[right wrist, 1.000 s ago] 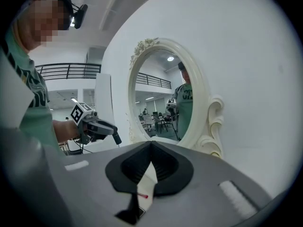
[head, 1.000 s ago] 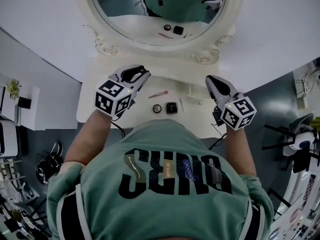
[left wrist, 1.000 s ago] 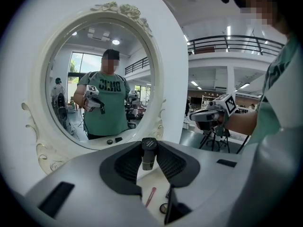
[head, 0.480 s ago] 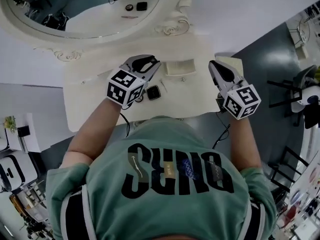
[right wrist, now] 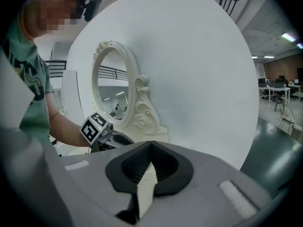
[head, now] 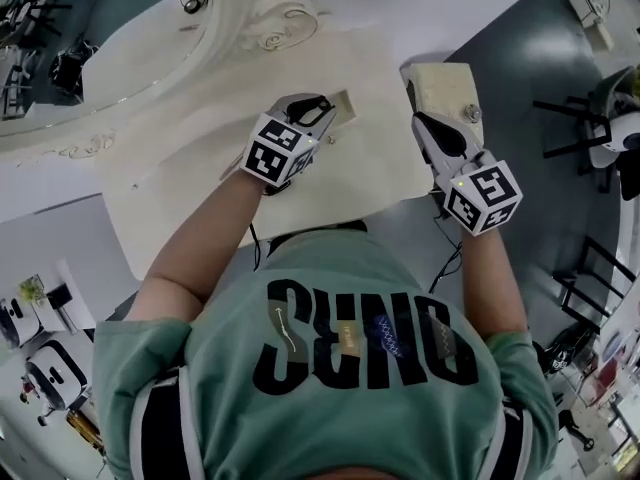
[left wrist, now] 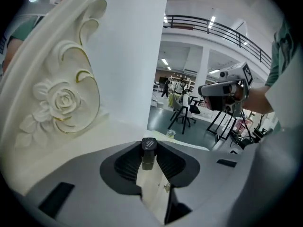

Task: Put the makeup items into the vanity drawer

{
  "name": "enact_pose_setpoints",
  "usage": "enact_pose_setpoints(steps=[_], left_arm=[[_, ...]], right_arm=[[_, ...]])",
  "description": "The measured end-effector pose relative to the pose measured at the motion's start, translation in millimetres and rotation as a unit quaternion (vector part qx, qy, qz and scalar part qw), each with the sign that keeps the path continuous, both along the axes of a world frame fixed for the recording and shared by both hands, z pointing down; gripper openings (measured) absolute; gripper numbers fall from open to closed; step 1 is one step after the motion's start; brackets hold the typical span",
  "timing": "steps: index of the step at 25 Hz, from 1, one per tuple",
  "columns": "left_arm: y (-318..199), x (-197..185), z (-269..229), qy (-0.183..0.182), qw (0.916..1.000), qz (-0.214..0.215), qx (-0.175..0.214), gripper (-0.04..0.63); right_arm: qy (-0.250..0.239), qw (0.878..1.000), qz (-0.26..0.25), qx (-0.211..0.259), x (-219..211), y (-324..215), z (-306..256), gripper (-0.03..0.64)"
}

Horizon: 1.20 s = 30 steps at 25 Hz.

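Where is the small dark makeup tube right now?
Left gripper view, centre: the dark tube stands clamped between the left gripper's jaws, right of the mirror frame's carved rose.

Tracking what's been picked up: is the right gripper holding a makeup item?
No, the right gripper has its jaws meeting at the tips with nothing between them.
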<state>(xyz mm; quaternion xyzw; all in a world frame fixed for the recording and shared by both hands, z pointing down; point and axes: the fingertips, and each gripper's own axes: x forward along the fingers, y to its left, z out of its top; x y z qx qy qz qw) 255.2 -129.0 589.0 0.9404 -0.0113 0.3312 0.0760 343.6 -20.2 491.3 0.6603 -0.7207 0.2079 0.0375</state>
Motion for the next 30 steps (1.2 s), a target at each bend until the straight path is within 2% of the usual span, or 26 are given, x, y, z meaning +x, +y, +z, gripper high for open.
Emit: enact_pose_setpoints(steps=[3,15,19,24,30], left_arm=[[6,9,18,-0.018,0.9998,0.011,0.0,0.1],[21,26,58,-0.05,0.9981,0.031,-0.018,0.1],[23,27,63,-0.054,0.9975,0.039,-0.021,0.101],[24,26,64,-0.06,0.996,0.048,-0.045,0.107],[22,23,64,-0.065,0.9959,0.048,-0.041,0.109]], right_arm=[[-0.007,1.0,0.01,-0.005,6,7,10,0.009],[-0.018,0.999,0.028,-0.01,18,20,25,0.009],[-0.018,0.999,0.032,-0.01,21,24,26,0.009],[-0.018,0.999,0.033,-0.008,22,25,24,0.01],[-0.017,0.999,0.031,-0.007,18,25,21,0.009]])
